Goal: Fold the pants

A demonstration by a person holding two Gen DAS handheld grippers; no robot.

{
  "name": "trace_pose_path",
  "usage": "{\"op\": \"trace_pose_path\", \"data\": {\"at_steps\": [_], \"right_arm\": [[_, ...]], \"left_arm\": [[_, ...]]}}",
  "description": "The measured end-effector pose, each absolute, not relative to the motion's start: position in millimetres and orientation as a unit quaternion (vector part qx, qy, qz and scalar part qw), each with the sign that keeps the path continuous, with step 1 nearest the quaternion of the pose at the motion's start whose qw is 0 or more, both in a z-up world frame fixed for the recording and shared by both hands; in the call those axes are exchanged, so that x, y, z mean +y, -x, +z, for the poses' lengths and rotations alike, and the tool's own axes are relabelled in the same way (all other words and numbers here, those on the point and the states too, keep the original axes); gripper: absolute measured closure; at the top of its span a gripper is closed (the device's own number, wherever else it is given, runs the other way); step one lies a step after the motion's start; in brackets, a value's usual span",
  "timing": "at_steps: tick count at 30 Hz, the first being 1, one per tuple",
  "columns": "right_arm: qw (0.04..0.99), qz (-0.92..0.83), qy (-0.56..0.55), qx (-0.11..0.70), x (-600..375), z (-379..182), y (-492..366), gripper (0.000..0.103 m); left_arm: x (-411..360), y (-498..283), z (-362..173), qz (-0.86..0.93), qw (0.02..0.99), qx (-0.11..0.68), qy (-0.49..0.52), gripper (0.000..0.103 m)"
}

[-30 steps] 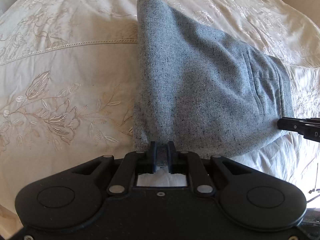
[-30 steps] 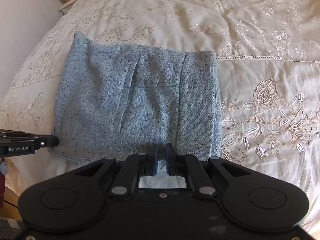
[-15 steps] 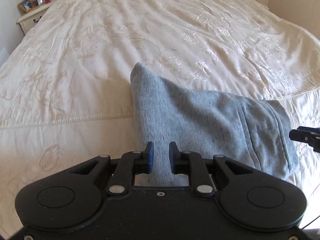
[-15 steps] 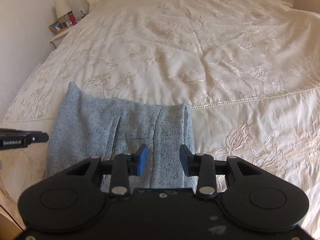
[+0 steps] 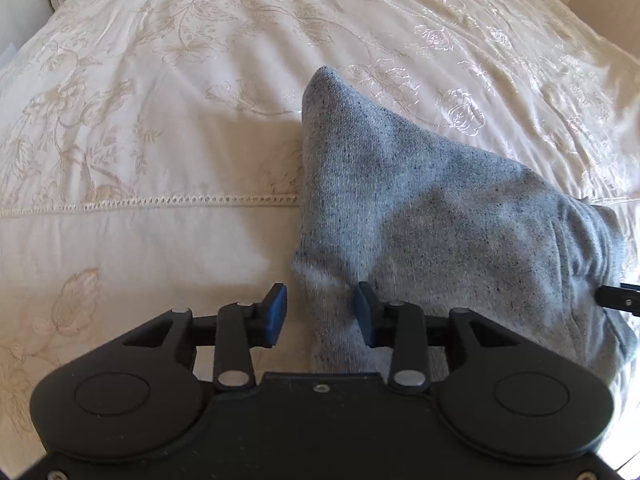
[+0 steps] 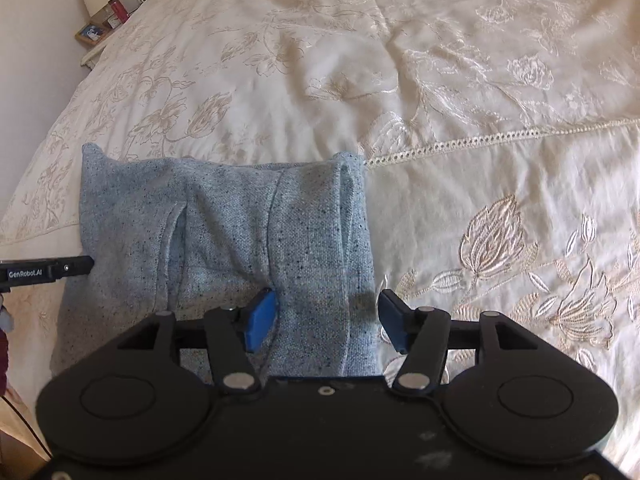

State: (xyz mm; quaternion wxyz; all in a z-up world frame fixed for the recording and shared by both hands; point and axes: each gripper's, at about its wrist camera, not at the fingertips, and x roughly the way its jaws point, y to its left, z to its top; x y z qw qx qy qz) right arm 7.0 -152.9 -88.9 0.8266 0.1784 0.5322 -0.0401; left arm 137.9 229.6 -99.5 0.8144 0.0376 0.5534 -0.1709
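Observation:
The grey speckled pants (image 5: pixel 432 216) lie folded into a compact rectangle on the cream bedspread (image 5: pixel 160 128). My left gripper (image 5: pixel 320 316) hovers at their near left corner. Its jaws are opening, with the cloth corner between them and the pads off it. In the right wrist view the pants (image 6: pixel 224 232) lie left of centre. My right gripper (image 6: pixel 326 322) stands over their near right edge, jaws opening wide around the fold without pressing it. The other gripper's tip shows at each view's edge, the right one (image 5: pixel 618 304) and the left one (image 6: pixel 44 272).
The embroidered bedspread (image 6: pixel 480 100) stretches far ahead and to the right of the pants. A nightstand with a lamp and a photo frame (image 6: pixel 100 12) stands at the bed's far left. The bed's near edge drops off at lower left.
Both grippers were shut on the pants' near edge a second ago. They have let go and their jaws have spread wide. The pants now lie flat.

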Motion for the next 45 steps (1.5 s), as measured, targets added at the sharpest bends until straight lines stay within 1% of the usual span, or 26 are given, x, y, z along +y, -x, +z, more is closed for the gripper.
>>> {"op": "trace_pose_path", "data": {"at_steps": [3,5,9,10,11,12,14,17,18,19,20,21,22,23,24,26,27,30,32,37,39,40,41,42,44,45], "right_arm": [[0.818,-0.036,-0.214,0.532,-165,-98,1,0.037],[0.816,-0.031,-0.23,0.53,-168,-100,5,0.035],[0.81,-0.006,-0.256,0.528,-175,-111,-4,0.029],[0.808,0.0,-0.259,0.529,-175,-114,-8,0.029],[0.807,0.008,-0.26,0.53,-175,-116,-13,0.026],[0.806,0.013,-0.259,0.533,-175,-118,-17,0.024],[0.807,0.022,-0.26,0.53,-174,-120,-23,0.021],[0.81,0.035,-0.263,0.523,-172,-123,-30,0.02],[0.81,0.036,-0.264,0.523,-172,-124,-31,0.02],[0.805,0.033,-0.274,0.525,-172,-125,-34,0.02],[0.8,0.03,-0.283,0.529,-174,-124,-34,0.021],[0.795,0.027,-0.287,0.534,-175,-123,-36,0.027],[0.79,0.025,-0.288,0.541,-176,-120,-39,0.031],[0.789,0.03,-0.288,0.542,-175,-115,-40,0.06],[0.792,0.029,-0.281,0.542,-172,-108,-41,0.072],[0.807,0.035,-0.242,0.538,-160,-86,-41,0.078],[0.815,0.04,-0.224,0.533,-152,-75,-42,0.079],[0.832,0.06,-0.204,0.512,-139,-40,-49,0.08],[0.847,0.073,-0.193,0.491,-134,-17,-63,0.08],[0.859,0.092,-0.206,0.459,-131,16,-130,0.08],[0.87,0.096,-0.184,0.447,-123,19,-159,0.078],[0.874,0.092,-0.179,0.443,-120,16,-174,0.077],[0.873,0.085,-0.181,0.445,-118,11,-187,0.07],[0.867,0.068,-0.184,0.458,-118,1,-203,0.066],[0.86,-0.002,-0.149,0.488,-115,-20,-226,0.066],[0.863,-0.027,-0.122,0.489,-113,-25,-230,0.066]], "left_arm": [[241,-128,-100,-0.18,0.808,0.561,-0.013,0.05],[245,-125,-103,-0.187,0.804,0.565,0.002,0.044],[240,-127,-115,-0.206,0.792,0.575,0.011,0.035],[237,-128,-117,-0.208,0.792,0.574,0.009,0.032],[235,-131,-119,-0.209,0.793,0.572,0.01,0.026],[233,-133,-121,-0.211,0.792,0.572,0.015,0.023],[229,-140,-127,-0.21,0.789,0.577,0.033,0.013],[226,-144,-133,-0.202,0.784,0.584,0.055,0.004],[224,-144,-133,-0.198,0.785,0.584,0.056,0.004],[223,-143,-132,-0.198,0.785,0.585,0.056,0.006],[222,-141,-131,-0.203,0.783,0.585,0.058,0.021],[223,-139,-127,-0.212,0.784,0.581,0.063,0.036],[225,-137,-123,-0.221,0.781,0.578,0.078,0.058],[227,-136,-117,-0.205,0.786,0.576,0.086,0.076],[230,-134,-112,-0.198,0.791,0.572,0.091,0.081],[235,-128,-96,-0.189,0.803,0.556,0.1,0.085],[234,-126,-88,-0.189,0.808,0.549,0.098,0.085],[227,-122,-55,-0.188,0.837,0.511,0.059,0.086],[231,-130,-34,-0.185,0.851,0.488,0.056,0.086],[250,-187,-1,-0.176,0.869,0.457,0.074,0.085],[246,-211,-3,-0.17,0.876,0.447,0.064,0.083],[245,-224,-7,-0.161,0.876,0.45,0.058,0.078],[244,-237,-15,-0.142,0.875,0.459,0.052,0.07],[243,-250,-26,-0.118,0.873,0.472,0.043,0.07],[244,-267,-47,-0.056,0.87,0.49,0.019,0.081],[247,-270,-56,-0.031,0.868,0.496,0.008,0.082]]}}
